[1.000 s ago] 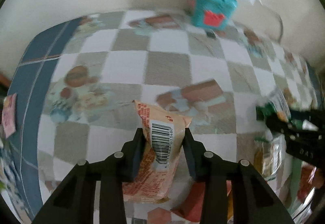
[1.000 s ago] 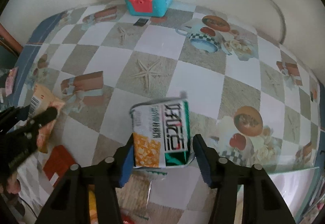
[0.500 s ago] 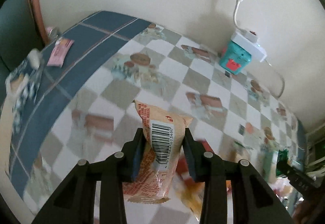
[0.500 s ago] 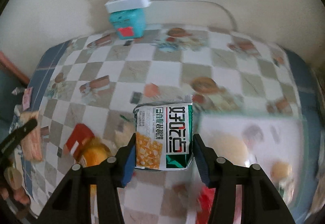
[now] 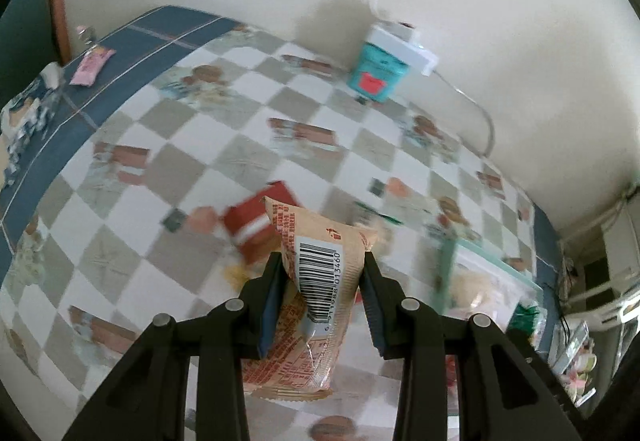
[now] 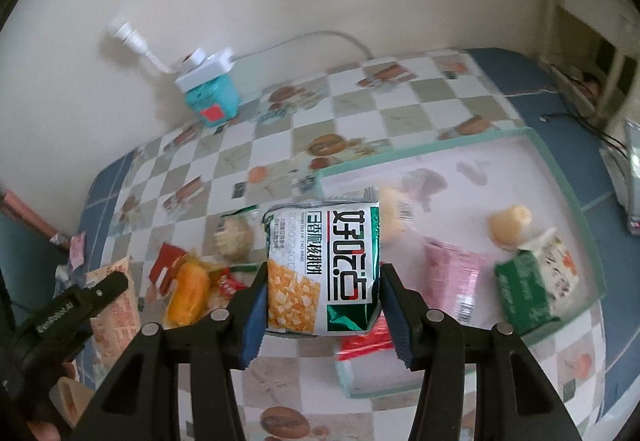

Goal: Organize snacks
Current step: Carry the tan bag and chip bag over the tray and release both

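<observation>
Checkered tablecloth table against cream wall. Both loads mid-carry: left gripper clamped on peach barcode snack packet, right gripper on green-white snack pack. Next, probably: release over green-rimmed white tray at table's right edge.

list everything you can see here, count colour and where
green-and-white snack pack: 1, green, white, yellow; in right gripper
peach snack pack: 1, peach-orange; in left gripper
tray: 1, clear, teal rim; table's right side
snacks in tray: about five; pink packet, green carton, red wrapper, two pale round ones
loose snacks: several, orange, red, beige; left of tray
teal box: 1; by wall, white power strip on top
pink packet: 1; far table edge
tablecloth: checked, blue border
left gripper: black, shut
right gripper: black, shut
</observation>
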A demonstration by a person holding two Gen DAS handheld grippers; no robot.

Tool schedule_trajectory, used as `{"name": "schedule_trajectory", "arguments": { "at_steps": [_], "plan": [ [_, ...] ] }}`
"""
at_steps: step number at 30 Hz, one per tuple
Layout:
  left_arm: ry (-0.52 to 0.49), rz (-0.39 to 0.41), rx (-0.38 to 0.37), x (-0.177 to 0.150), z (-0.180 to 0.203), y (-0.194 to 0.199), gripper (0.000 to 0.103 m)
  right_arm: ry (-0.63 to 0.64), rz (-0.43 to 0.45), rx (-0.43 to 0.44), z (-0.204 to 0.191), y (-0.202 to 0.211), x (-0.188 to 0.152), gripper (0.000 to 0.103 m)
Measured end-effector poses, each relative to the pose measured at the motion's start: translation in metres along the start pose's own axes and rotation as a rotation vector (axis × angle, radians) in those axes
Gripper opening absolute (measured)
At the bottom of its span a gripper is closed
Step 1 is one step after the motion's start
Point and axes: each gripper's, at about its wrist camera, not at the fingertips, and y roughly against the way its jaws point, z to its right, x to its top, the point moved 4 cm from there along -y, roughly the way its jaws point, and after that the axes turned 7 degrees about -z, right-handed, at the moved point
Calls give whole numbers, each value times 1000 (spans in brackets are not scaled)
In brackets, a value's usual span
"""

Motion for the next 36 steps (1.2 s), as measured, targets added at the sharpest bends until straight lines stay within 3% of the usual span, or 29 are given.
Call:
{"name": "schedule_trajectory", "arguments": {
  "at_steps": [13, 23, 30, 36],
  "plan": [
    [-287, 5, -96, -15, 128, -5, 39, -217, 73, -76, 121, 10, 19, 54],
    [-541, -109, -170, -42, 238, -38, 39, -179, 51, -155, 182, 1, 58, 54],
    [-603, -212, -193, -51, 272, -86, 39, -166, -48, -145, 203, -34, 76, 55],
    [-608, -213, -184, -51, 287, -104, 40, -147, -102, -150, 210, -55, 84, 56]
  ]
}}
